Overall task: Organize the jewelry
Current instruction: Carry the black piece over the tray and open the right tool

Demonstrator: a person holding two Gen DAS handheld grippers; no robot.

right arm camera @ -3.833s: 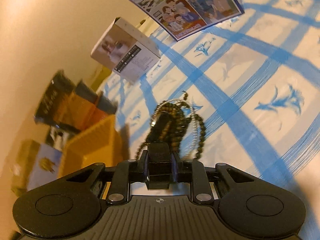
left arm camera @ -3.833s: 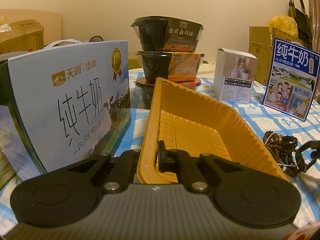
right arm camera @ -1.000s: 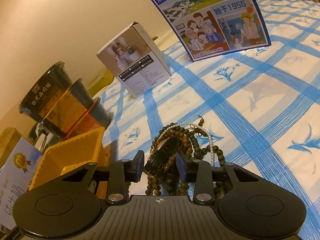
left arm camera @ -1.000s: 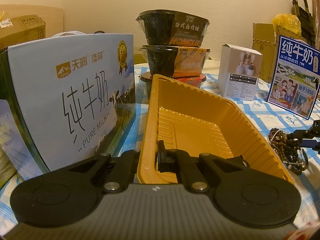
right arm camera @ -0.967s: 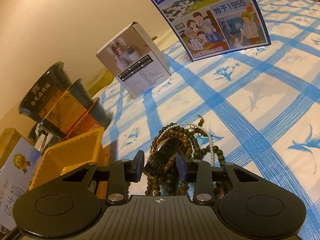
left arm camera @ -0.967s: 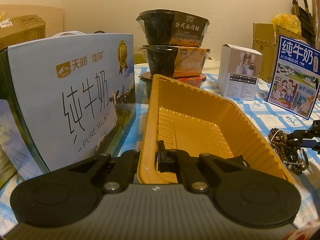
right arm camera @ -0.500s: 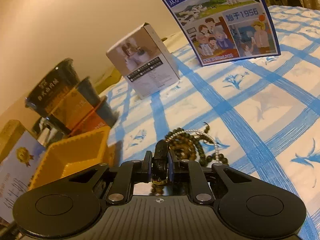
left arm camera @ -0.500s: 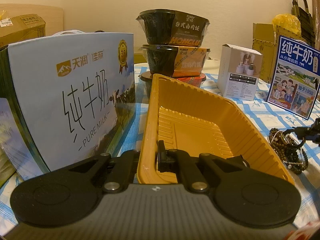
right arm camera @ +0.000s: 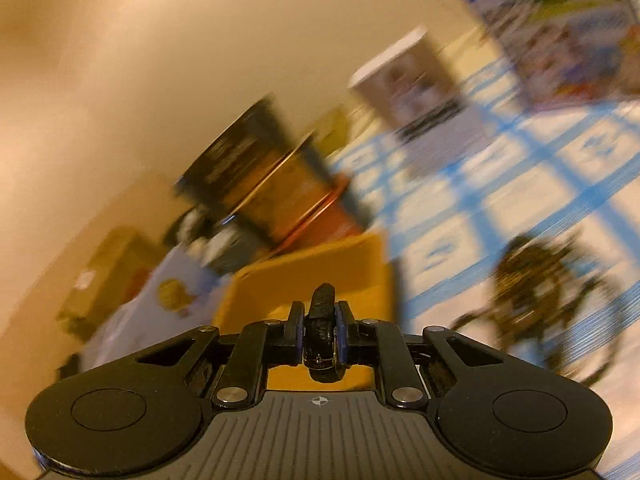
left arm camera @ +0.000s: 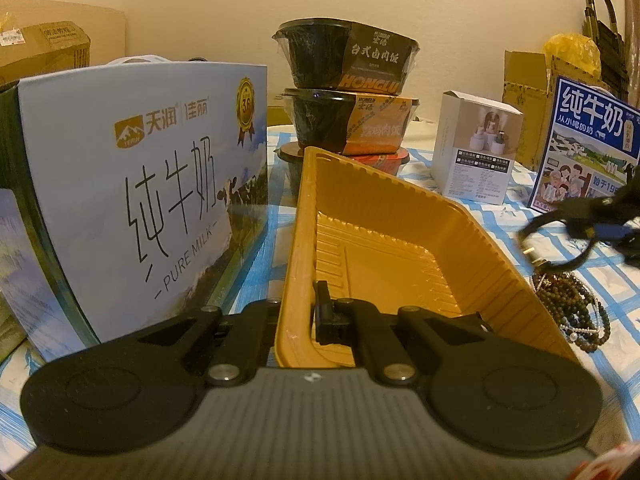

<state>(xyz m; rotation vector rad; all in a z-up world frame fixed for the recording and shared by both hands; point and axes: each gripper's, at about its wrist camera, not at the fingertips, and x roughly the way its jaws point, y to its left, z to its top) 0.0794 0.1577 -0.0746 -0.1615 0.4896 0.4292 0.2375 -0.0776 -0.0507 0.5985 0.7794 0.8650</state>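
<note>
My left gripper (left arm camera: pixel 304 322) is shut on the near rim of an empty yellow plastic tray (left arm camera: pixel 384 264) that rests on the blue-checked tablecloth. My right gripper (right arm camera: pixel 320 334) is shut on a black wristwatch (right arm camera: pixel 322 320) and holds it in the air, just right of the tray; the watch also shows in the left wrist view (left arm camera: pixel 556 240). A pile of brown bead bracelets and a pearl strand (left arm camera: pixel 576 308) lies on the cloth right of the tray, blurred in the right wrist view (right arm camera: pixel 536 276).
A large white milk carton box (left arm camera: pixel 140 196) stands left of the tray. Stacked black food bowls (left arm camera: pixel 352 92) stand behind it. A small white box (left arm camera: pixel 478 152) and a blue milk box (left arm camera: pixel 588 148) stand at the back right.
My right gripper closed on the black watch, lifted it off the bead pile and swung it left toward the tray. My left gripper stayed shut on the tray rim.
</note>
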